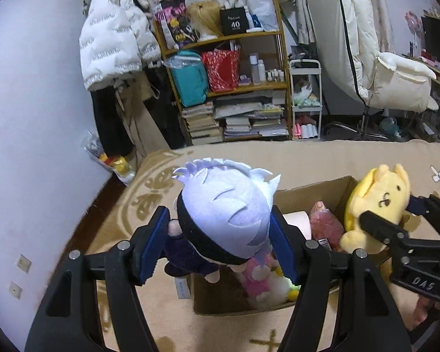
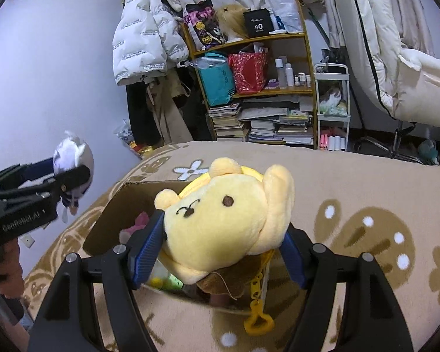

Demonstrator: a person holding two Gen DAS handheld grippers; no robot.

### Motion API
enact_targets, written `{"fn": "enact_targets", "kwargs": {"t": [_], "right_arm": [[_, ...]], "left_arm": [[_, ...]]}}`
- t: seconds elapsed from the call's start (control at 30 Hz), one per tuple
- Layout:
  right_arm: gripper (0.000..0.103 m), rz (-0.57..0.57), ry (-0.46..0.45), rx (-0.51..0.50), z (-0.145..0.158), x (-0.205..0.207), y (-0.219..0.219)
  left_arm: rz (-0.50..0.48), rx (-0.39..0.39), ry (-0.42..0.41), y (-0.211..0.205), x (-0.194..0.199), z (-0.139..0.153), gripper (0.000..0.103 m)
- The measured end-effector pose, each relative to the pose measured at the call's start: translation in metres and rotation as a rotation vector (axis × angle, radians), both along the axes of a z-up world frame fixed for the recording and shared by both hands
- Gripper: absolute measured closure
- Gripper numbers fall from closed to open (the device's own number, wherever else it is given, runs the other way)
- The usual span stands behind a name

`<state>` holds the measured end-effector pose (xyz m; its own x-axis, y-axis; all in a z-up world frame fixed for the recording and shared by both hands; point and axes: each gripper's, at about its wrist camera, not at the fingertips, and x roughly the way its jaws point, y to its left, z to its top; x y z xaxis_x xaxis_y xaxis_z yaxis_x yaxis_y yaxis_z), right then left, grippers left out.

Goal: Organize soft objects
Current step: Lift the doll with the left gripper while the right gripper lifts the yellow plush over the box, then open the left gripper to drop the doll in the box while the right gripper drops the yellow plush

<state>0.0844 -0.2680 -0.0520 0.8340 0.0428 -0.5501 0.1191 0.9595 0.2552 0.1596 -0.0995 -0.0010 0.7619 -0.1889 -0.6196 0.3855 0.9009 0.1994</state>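
Two plush toys hang over the cardboard box (image 1: 314,189): left gripper (image 1: 220,243) clamps the white-haired doll (image 1: 228,205), right gripper (image 2: 223,246) clamps the yellow bear (image 2: 228,223).

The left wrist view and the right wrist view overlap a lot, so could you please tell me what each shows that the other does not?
Only the left wrist view shows the box contents clearly: a pink plush and a pink packet inside the cardboard box.

Only the right wrist view shows the yellow clip dangling on a chain below the yellow plush, and the brown flower pattern on the blanket.

Both show the white-haired doll between the left gripper fingers, the yellow plush between the right gripper fingers, the box and the bookshelf.
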Motion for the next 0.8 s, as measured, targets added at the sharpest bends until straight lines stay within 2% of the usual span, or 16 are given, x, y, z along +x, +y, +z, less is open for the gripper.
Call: {"fn": "enact_targets", "kwargs": {"t": [0.13,0.33,0.47,0.6,0.8], "right_arm": [[0.026,0.012,0.022,0.000,-0.008,0.013,0.004],[0.025,0.017,0.063,-0.026,-0.022,0.023,0.009],[0.023,0.022,0.072,-0.010,-0.029,0.026,0.007],[0.021,0.027,0.067,-0.023,-0.029,0.026,0.009],[0.020,0.036,0.056,-0.018,-0.027,0.021,0.008]], "left_arm": [[-0.007,0.013,0.026,-0.003,0.008,-0.015,0.035],[-0.005,-0.005,0.126,-0.003,0.023,-0.039,0.035],[-0.023,0.042,0.110,-0.013,0.021,-0.048,0.033],[-0.064,0.013,0.162,-0.019,0.019,-0.054,0.031],[-0.060,0.036,0.154,-0.020,0.017,-0.055,0.022]]}}
